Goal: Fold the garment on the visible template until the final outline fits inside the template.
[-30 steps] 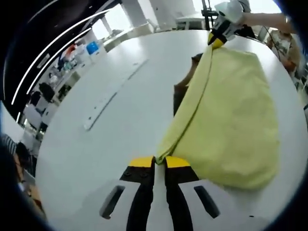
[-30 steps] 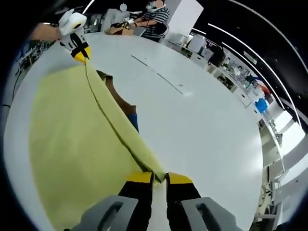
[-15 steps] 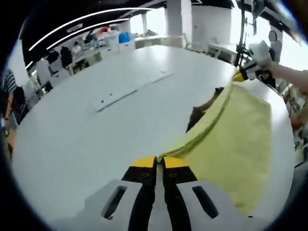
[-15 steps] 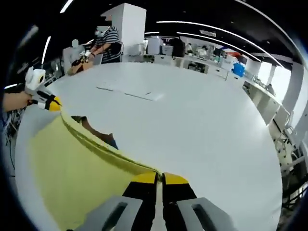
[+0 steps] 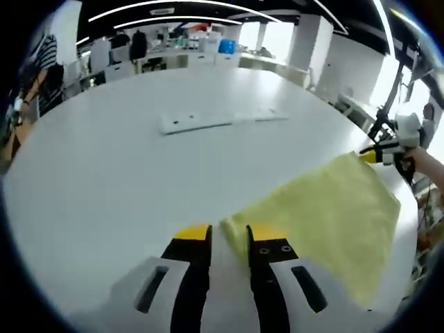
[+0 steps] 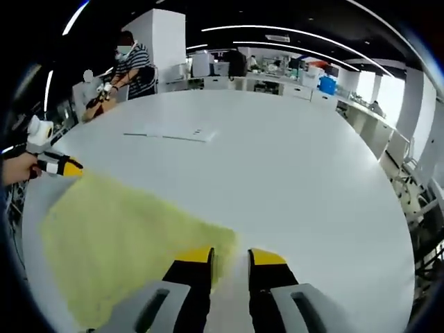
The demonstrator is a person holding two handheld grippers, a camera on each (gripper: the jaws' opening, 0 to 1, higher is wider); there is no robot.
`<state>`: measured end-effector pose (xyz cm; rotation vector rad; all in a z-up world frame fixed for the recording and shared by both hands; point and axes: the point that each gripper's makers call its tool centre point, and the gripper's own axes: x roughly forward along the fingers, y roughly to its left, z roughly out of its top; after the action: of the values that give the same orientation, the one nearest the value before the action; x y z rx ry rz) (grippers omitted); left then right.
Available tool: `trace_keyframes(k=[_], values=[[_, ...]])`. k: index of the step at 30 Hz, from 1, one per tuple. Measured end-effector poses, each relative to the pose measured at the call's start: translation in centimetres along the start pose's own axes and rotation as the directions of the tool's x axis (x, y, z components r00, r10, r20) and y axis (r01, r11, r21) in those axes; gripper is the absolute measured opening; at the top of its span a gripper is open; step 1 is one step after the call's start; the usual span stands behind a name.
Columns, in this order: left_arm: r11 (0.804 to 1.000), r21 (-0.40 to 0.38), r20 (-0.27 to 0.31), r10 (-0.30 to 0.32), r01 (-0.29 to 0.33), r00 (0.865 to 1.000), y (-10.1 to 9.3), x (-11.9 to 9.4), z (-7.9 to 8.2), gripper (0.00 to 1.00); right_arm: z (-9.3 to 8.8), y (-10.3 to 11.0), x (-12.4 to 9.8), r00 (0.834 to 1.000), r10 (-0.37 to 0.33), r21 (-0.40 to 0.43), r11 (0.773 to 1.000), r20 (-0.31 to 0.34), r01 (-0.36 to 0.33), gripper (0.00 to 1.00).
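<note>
The yellow garment (image 5: 326, 215) lies flat on the white round table (image 5: 104, 180). My left gripper (image 5: 229, 234) is open, and the cloth's near corner rests between its yellow-tipped jaws. In the left gripper view, the right gripper (image 5: 380, 154) sits at the garment's far corner, held by a hand. In the right gripper view the garment (image 6: 118, 236) spreads to the left, and my right gripper (image 6: 231, 257) stands open at its near corner. The left gripper (image 6: 64, 166) shows at the far left corner. The cloth hides whatever lies under it.
A long white strip (image 5: 222, 119) lies across the table's far half, also seen as the strip (image 6: 170, 135) in the right gripper view. A person in a striped shirt (image 6: 135, 66) stands beyond the table's edge. Desks and shelves line the background.
Both grippers have opened and let go of the garment's folded edge. The cloth, held up before with a dark thing showing beneath, now lies flat on the table.
</note>
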<state>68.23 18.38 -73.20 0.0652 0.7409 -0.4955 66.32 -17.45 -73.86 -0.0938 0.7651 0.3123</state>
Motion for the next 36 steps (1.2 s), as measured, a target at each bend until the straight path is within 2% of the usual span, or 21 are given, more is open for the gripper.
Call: trace_keyframes(k=[3, 7, 10, 15, 24, 31, 36], values=[[0.999, 0.041, 0.026, -0.015, 0.014, 1.000, -0.3, -0.6, 0.6, 0.33, 0.8, 0.6, -0.5, 0.999, 0.028, -0.001, 1.000, 0.026, -0.028, 0.36], [0.998, 0.065, 0.027, -0.027, 0.025, 0.999, -0.8, -1.7, 0.6, 0.47, 1.2, 1.4, -1.3, 0.997, 0.065, -0.005, 0.998, 0.041, -0.065, 0.54], [0.996, 0.082, 0.042, -0.040, 0.036, 0.998, -1.1, -2.7, 0.5, 0.55, 1.0, 2.2, -2.0, 0.995, 0.092, -0.023, 0.996, 0.030, -0.092, 0.61], [0.988, 0.122, 0.046, -0.098, 0.092, 0.994, -2.3, -4.3, 0.0, 0.66, 0.4, 3.8, -3.4, 0.990, 0.140, -0.090, 0.986, 0.014, -0.139, 0.67], [0.979, 0.162, 0.045, -0.132, 0.123, 0.990, -3.4, -7.0, -1.2, 0.77, -1.7, 6.4, -6.4, 0.973, 0.228, -0.168, 0.959, -0.032, -0.230, 0.74], [0.971, 0.180, 0.035, -0.169, 0.160, 0.985, -5.2, -8.6, -3.4, 0.81, -3.6, 7.4, -8.7, 0.964, 0.260, -0.185, 0.947, -0.048, -0.265, 0.73], [0.958, 0.215, -0.004, -0.193, 0.189, 0.981, -6.5, -9.6, -5.7, 0.80, -5.3, 7.7, -10.0, 0.962, 0.267, -0.195, 0.942, -0.054, -0.273, 0.71]])
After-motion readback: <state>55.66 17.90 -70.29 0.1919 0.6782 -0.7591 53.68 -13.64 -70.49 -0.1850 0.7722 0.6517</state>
